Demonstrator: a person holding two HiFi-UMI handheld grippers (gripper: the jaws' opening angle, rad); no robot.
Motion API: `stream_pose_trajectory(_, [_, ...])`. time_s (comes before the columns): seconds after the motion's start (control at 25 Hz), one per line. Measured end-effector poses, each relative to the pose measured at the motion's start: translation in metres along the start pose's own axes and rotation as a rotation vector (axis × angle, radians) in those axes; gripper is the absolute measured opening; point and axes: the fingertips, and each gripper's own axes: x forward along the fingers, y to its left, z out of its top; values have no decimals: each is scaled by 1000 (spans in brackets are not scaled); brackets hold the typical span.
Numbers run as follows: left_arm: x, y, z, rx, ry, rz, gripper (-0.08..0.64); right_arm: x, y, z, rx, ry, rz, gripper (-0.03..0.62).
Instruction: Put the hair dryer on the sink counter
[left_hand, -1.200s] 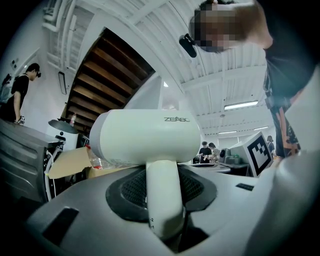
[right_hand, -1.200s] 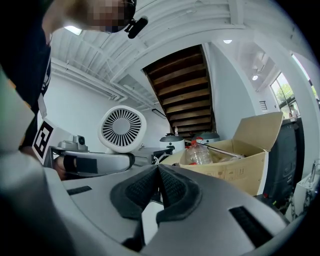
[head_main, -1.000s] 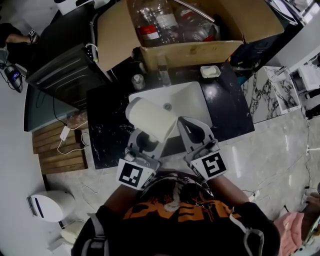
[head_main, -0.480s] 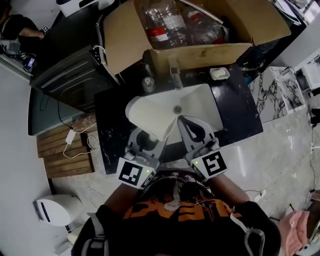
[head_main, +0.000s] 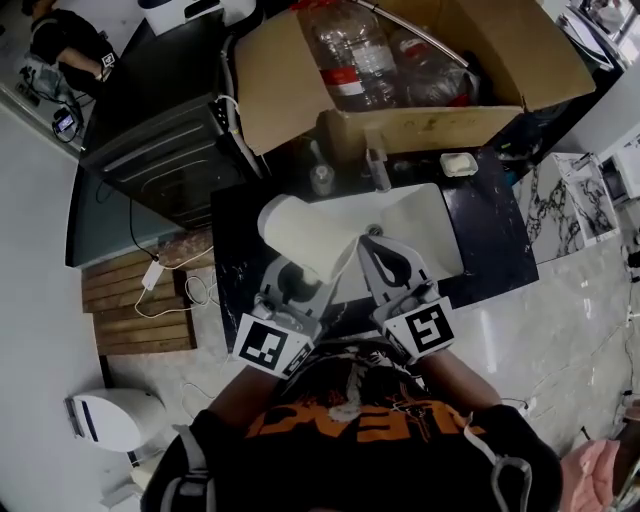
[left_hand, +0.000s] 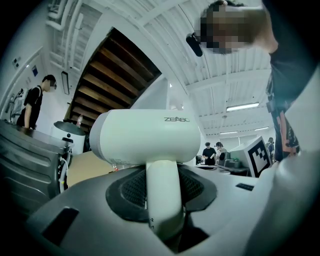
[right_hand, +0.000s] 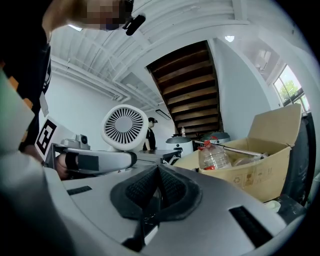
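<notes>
A white hair dryer (head_main: 303, 237) hangs over the front edge of the black sink counter (head_main: 237, 262), beside the white basin (head_main: 425, 222). My left gripper (head_main: 297, 278) is shut on its handle. In the left gripper view the handle (left_hand: 164, 192) stands upright between the dark pads of my left gripper (left_hand: 163, 186), and the barrel (left_hand: 145, 137) lies across the top. My right gripper (head_main: 370, 243) is shut and holds nothing, just right of the dryer over the basin's front rim. In the right gripper view my right gripper (right_hand: 159, 175) has its pads together, and the dryer's rear grille (right_hand: 124, 126) shows to the left.
An open cardboard box (head_main: 425, 118) with plastic bottles (head_main: 350, 55) sits behind the sink. A faucet (head_main: 377, 165), a small cup (head_main: 321, 179) and a soap dish (head_main: 459, 164) stand on the counter's back. A dark cabinet (head_main: 165, 130) stands to the left, with cables and wooden slats (head_main: 135, 300) on the floor.
The counter, sink and box have slid to the right in the head view. Both grippers keep the same pose, with the dryer still in the left one.
</notes>
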Motion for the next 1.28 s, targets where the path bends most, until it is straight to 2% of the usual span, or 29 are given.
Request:
stream_pose_trajectory(0.16, [-12,15,-4,-2,-2,34,158,12,14,-8,-15,21,39,14])
stream_pose_trajectory(0.32, [-22,28,-8,-62,-22,77,158,22,28,-17,-17,56,84,14])
stream_pose_trajectory(0.56, [-38,53,-21,-68,5,112,158,43,47,-27,-29,95,142,14])
stream_pose_trajectory(0.84, [-57,79,-30,-70,18,168,158,70,73,-32,-37,96,211,14])
stream_pose_trajectory(1.28, [-74,116,-45,-88,48,244,158,94,86,-43,-36,121,255,14])
